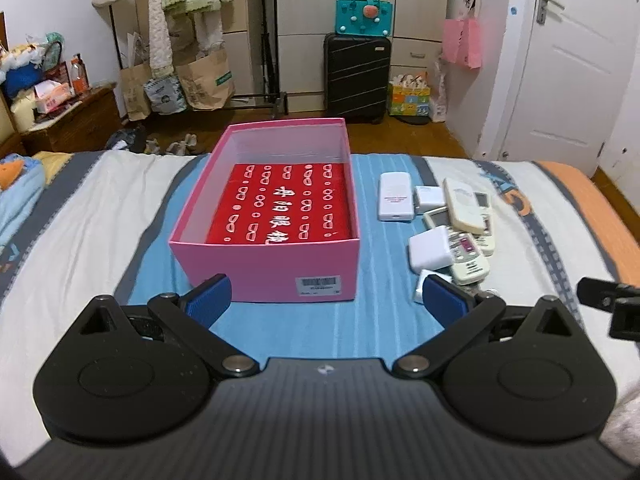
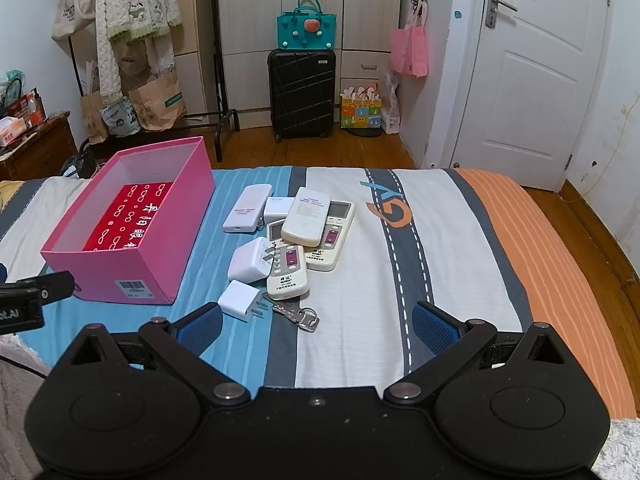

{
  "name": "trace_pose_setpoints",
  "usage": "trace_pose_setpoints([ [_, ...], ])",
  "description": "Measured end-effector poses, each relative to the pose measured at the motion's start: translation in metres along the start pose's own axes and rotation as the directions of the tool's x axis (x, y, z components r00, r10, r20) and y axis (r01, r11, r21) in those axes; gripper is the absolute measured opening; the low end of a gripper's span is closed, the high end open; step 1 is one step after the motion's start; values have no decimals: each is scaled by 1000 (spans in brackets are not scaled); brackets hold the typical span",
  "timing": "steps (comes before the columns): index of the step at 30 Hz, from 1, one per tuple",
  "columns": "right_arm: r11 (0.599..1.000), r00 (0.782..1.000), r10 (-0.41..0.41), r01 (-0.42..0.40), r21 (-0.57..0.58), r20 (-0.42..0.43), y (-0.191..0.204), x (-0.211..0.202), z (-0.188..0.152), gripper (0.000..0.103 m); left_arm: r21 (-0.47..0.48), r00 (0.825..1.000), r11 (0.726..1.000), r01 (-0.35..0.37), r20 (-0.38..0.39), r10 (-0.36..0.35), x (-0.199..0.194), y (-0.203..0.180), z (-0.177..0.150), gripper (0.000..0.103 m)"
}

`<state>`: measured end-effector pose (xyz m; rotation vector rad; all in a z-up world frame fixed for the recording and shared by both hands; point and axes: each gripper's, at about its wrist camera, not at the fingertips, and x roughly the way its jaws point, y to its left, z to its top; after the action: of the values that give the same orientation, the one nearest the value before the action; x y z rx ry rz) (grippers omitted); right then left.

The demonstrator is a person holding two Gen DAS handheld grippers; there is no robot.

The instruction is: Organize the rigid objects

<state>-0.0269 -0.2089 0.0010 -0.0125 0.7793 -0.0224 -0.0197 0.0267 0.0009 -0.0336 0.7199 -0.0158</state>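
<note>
Right gripper jaws spread wide, empty, above bedspread. Just ahead: key clip, possibly a carabiner; small white charger. Beyond: stacked remotes. Ahead-left: pink box. Left gripper likewise spread, empty, facing box.

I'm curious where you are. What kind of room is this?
Most likely a bedroom: a bed with a striped blue, white and orange cover, a rack of hanging cream clothes, and a black hard-shell suitcase by tall wardrobe doors.
</note>
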Motion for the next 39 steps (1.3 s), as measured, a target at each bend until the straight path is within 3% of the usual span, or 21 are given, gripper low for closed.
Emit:
trace_pose_setpoints([
  [15,1000,1000,-3,3,-9,0,1,2,-1,102,-55,1000,998,19,-17,-20,2,5,-1,103],
  [22,1000,1000,-4,4,-13,-4,2,3,-2,102,-62,1000,998,-7,-24,6,7,7,-2,103],
  [33,1000,1000,11,-11,-2,-22,2,8,-4,102,-60,998,998,30,-54,-34,9,4,-3,103],
  [39,1000,1000,16,-16,-4,-25,2,13,-6,102,-64,999,998,3,-50,-6,8,3,-1,103],
])
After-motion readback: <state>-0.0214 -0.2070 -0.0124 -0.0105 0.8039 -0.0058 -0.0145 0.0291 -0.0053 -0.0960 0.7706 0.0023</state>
